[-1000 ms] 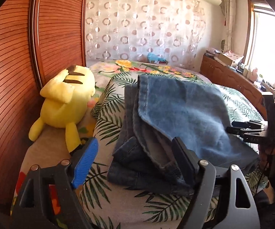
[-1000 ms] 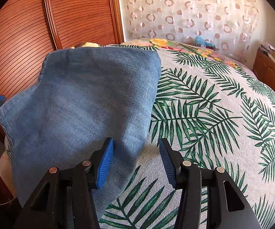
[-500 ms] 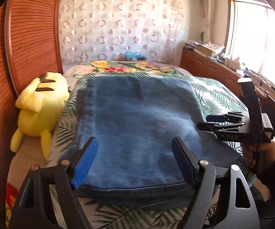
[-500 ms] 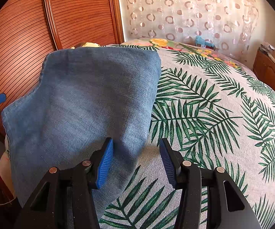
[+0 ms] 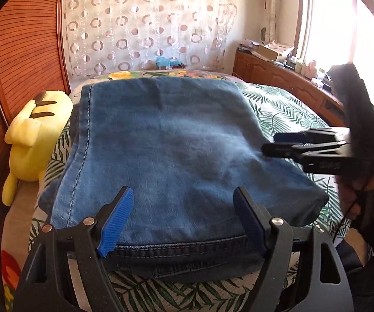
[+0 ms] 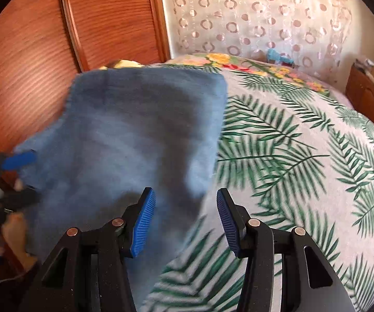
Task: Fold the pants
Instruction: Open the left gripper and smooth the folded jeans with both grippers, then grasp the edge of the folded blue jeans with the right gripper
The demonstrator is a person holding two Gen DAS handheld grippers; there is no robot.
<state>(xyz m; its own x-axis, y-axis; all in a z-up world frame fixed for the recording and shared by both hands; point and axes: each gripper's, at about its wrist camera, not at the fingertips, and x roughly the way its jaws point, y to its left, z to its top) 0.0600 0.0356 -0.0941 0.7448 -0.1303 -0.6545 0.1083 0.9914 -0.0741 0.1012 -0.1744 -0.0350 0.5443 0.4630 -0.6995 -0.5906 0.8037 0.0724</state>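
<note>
The blue denim pants [image 5: 166, 150] lie folded flat on the leaf-print bed, with a darker layer under the near edge. They also show in the right wrist view [image 6: 135, 140], blurred. My left gripper [image 5: 184, 221] is open and empty, its jaws standing over the near hem. My right gripper [image 6: 185, 221] is open and empty at the pants' right edge. It also shows from the side in the left wrist view [image 5: 280, 144], at the right side of the pants.
A yellow plush toy [image 5: 36, 135] lies left of the pants against the wooden wardrobe [image 5: 23, 52]. The leaf-print bedspread [image 6: 304, 169] stretches to the right. A wooden cabinet [image 5: 285, 83] with clutter runs under the window. A patterned curtain [image 5: 148, 26] hangs behind.
The left gripper has swung right, from the pants' bunched left side to face the near hem. The pants now lie flat. The right gripper has shifted slightly; its view is blurred.
</note>
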